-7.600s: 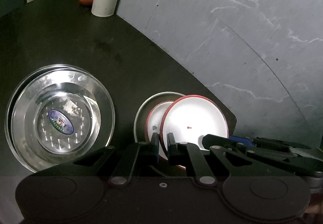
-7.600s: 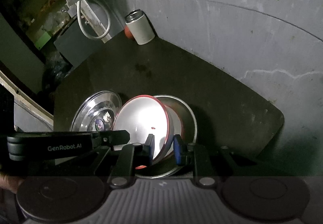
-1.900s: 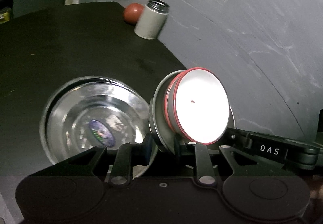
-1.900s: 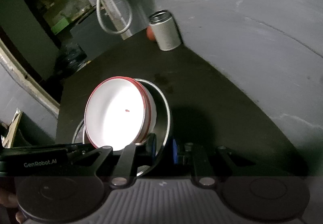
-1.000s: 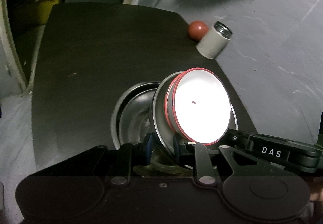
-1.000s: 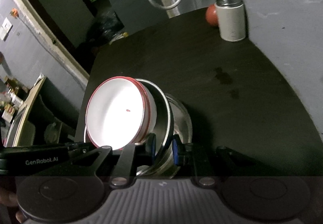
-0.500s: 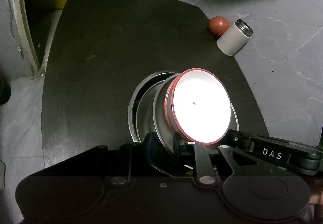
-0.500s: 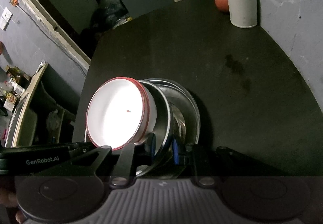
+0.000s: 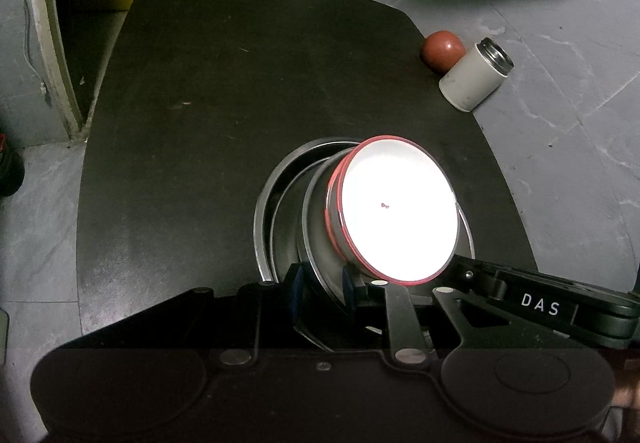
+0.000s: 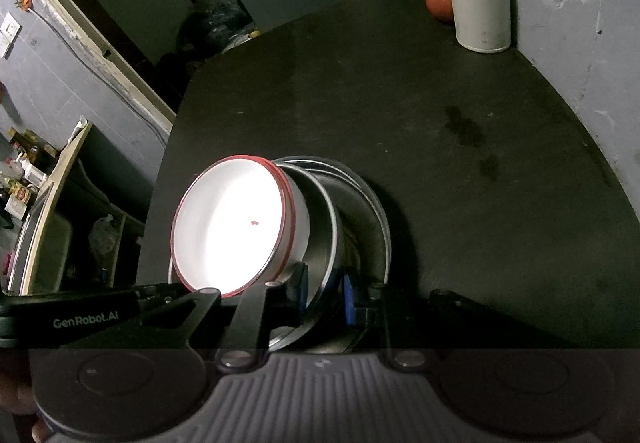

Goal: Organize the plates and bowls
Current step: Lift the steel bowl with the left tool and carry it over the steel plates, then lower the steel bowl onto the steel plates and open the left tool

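One dark table (image 9: 200,123); steel plates (image 9: 266,211) stacked near its front edge; steel bowl (image 9: 316,227) carrying nested red-rimmed white bowls (image 9: 396,211), tilted, directly above the plates; left gripper (image 9: 320,295) and right gripper (image 10: 324,295) each clamped on the steel bowl's rim from opposite sides, so the stack lies between them, equally near both; flask (image 9: 476,77) and red ball (image 9: 442,51) at the far corner.

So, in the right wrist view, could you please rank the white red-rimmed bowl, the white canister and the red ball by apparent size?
1. White red-rimmed bowl, largest, though it is nearest the camera.
2. White canister, at the table's far edge.
3. Red ball, smallest, partly hidden behind the canister.
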